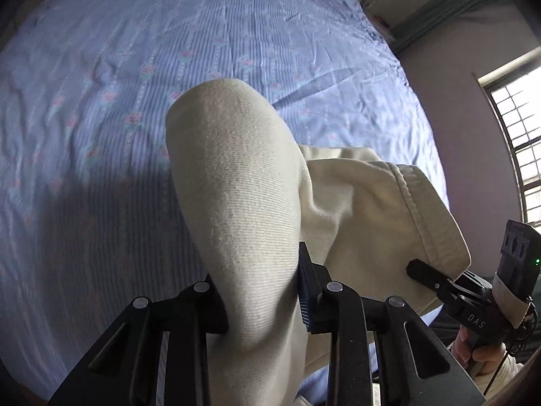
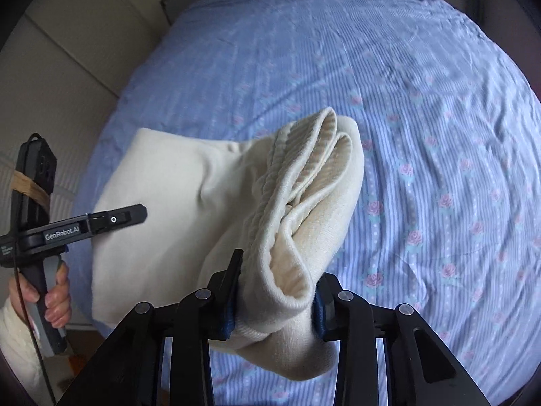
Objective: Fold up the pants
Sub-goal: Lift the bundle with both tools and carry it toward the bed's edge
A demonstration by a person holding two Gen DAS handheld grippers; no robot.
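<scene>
Cream pants point(image 1: 236, 169) hang doubled over, lifted above the bed. A thick rounded fold of them bulges between the fingers of my left gripper point(image 1: 260, 291), which is shut on the cloth. In the right wrist view, the layered ribbed edge of the pants point(image 2: 304, 182) stands up between the fingers of my right gripper point(image 2: 277, 287), also shut on the cloth. The rest of the fabric stretches left toward the left gripper point(image 2: 135, 213), whose tip lies against it. The right gripper point(image 1: 429, 275) shows at a hemmed edge in the left wrist view.
A blue striped sheet with pink roses point(image 2: 422, 101) covers the bed point(image 1: 101, 84) below. A barred window point(image 1: 520, 135) and a wall stand to the right, pale cupboard panels point(image 2: 67, 34) to the left. A person's hand point(image 2: 55, 291) holds the left gripper's handle.
</scene>
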